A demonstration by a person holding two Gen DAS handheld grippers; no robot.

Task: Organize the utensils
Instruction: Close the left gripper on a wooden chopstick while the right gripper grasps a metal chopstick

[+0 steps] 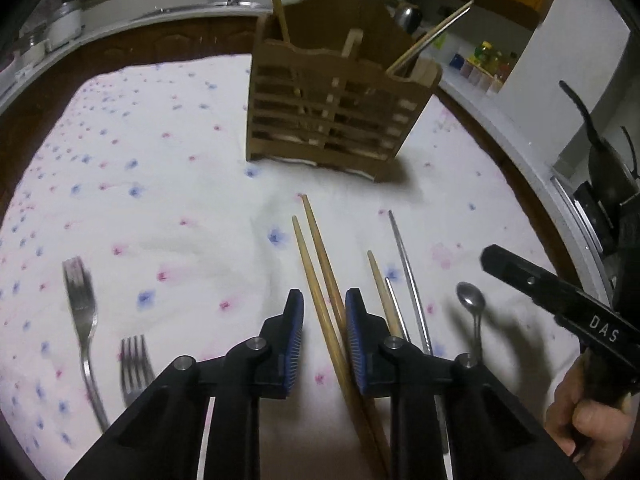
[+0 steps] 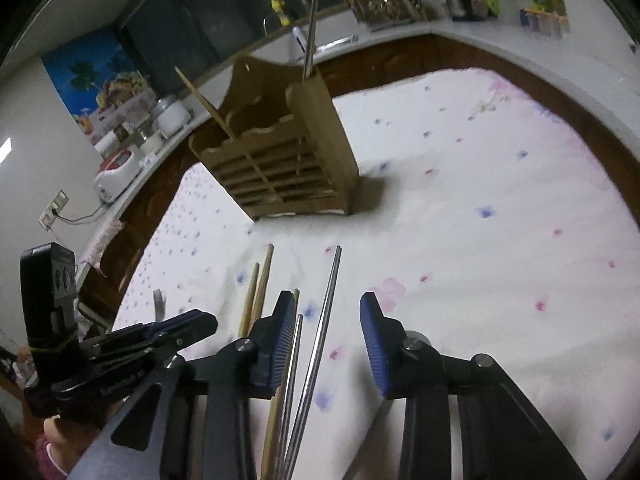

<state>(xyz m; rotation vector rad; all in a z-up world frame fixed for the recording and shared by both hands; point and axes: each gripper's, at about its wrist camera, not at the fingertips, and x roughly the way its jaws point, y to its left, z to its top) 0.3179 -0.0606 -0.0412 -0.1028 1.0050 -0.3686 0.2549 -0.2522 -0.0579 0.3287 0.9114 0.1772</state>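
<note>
— Chopsticks? Where?
— Wooden pair [image 1: 320, 280] lies on the cloth [image 1: 160, 160], between the left gripper [image 1: 324, 336] fingers, which stand apart, unpinched. Holder [image 1: 332, 116] at twelve o'clock.
— Right gripper [image 2: 328, 336]?
— Spread around the metal chopsticks [image 2: 320, 340], not gripping.

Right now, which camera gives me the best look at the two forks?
The left wrist view. Both forks lie in plain sight on the cloth, left of the left gripper. The right wrist view shows only one fork's tines, blurred, beyond that gripper.
</note>
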